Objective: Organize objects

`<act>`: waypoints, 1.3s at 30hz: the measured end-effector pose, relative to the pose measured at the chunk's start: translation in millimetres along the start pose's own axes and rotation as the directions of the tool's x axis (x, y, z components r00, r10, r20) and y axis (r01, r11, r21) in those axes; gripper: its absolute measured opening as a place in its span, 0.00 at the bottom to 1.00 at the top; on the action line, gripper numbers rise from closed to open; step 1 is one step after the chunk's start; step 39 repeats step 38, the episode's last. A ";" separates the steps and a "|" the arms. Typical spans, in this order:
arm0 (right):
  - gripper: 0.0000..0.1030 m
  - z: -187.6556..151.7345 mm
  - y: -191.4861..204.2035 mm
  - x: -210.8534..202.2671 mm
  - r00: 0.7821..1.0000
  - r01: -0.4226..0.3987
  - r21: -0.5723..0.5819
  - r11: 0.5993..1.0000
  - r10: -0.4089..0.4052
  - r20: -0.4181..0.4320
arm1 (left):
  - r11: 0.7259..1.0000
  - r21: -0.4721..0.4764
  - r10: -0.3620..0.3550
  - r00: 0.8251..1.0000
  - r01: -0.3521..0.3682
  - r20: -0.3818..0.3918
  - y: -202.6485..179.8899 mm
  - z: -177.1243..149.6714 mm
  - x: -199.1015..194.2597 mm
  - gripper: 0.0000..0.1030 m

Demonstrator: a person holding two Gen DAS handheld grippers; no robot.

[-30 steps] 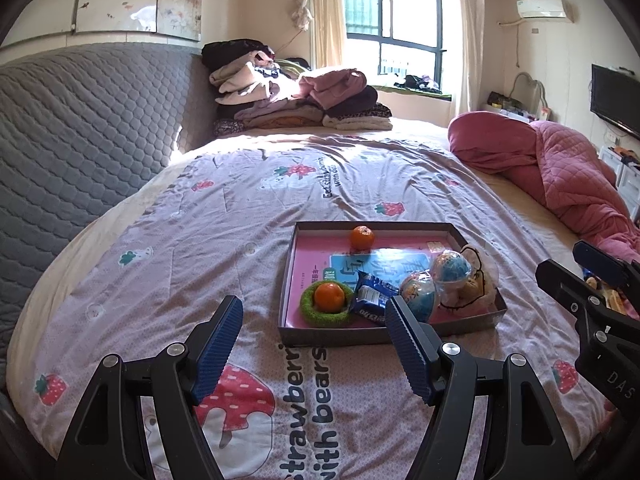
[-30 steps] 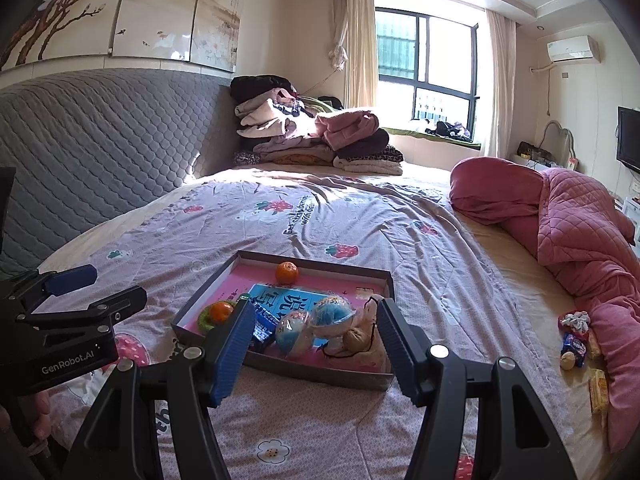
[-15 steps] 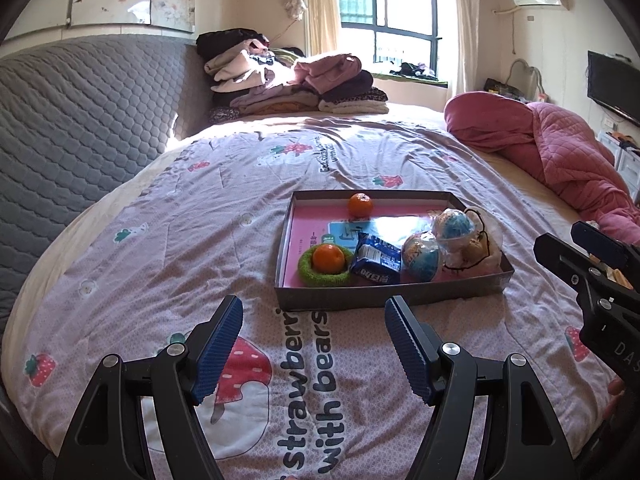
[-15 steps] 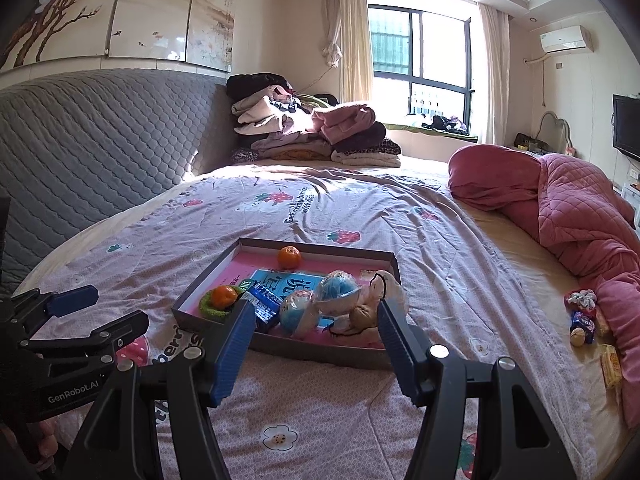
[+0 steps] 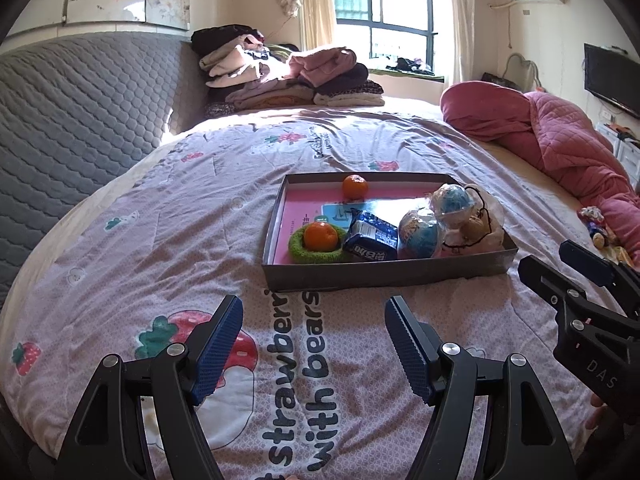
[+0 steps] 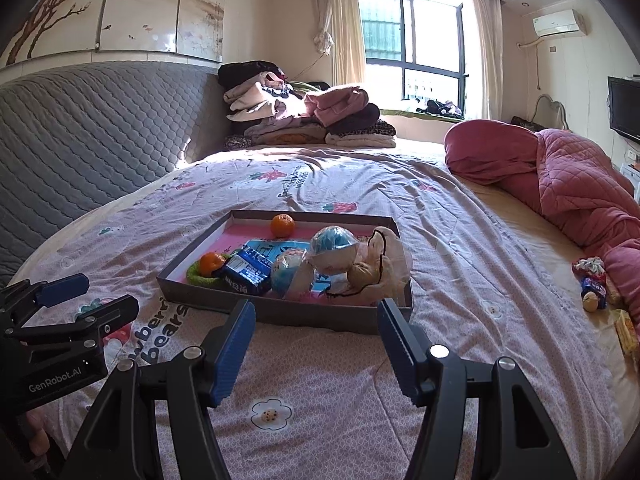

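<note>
A shallow grey box (image 5: pixel 360 274) with a pink floor lies on the bed (image 5: pixel 160 240). It holds two oranges, one (image 5: pixel 320 237) sitting in a green ring (image 5: pixel 308 254), the other (image 5: pixel 355 186) at the back, a blue snack packet (image 5: pixel 370 236), two wrapped blue balls (image 5: pixel 418 234) and a clear bag (image 5: pixel 476 230). The box also shows in the right wrist view (image 6: pixel 304 314). My left gripper (image 5: pixel 314 344) is open and empty, short of the box's near wall. My right gripper (image 6: pixel 316 344) is open and empty, just before the box.
Small loose items (image 6: pixel 594 284) lie on the bed's right side beside a rolled pink quilt (image 6: pixel 560 184). Folded clothes (image 6: pixel 304 120) are stacked at the far end. A grey quilted headboard (image 6: pixel 80 140) runs along the left.
Both grippers have pulled back from the box and dropped lower; the box now sits farther ahead of the fingers. Both stay open and empty.
</note>
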State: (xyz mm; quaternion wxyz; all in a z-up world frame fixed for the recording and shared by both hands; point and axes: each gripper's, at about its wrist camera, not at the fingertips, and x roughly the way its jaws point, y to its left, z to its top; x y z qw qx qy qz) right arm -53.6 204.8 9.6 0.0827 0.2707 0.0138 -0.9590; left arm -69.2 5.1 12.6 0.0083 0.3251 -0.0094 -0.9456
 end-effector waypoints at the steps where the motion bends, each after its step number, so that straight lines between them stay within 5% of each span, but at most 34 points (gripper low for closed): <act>1: 0.61 -3.3 -0.4 0.8 1.000 0.000 0.002 1.000 0.000 0.000 | 1.000 0.006 -0.002 1.000 0.002 0.001 -1.6 -1.7 1.2 0.73; 39: 0.61 -43.2 -2.8 28.0 0.996 0.048 -0.005 0.999 -0.048 -0.077 | 0.999 0.003 -0.037 0.998 0.037 -0.050 -7.5 -28.3 40.7 0.73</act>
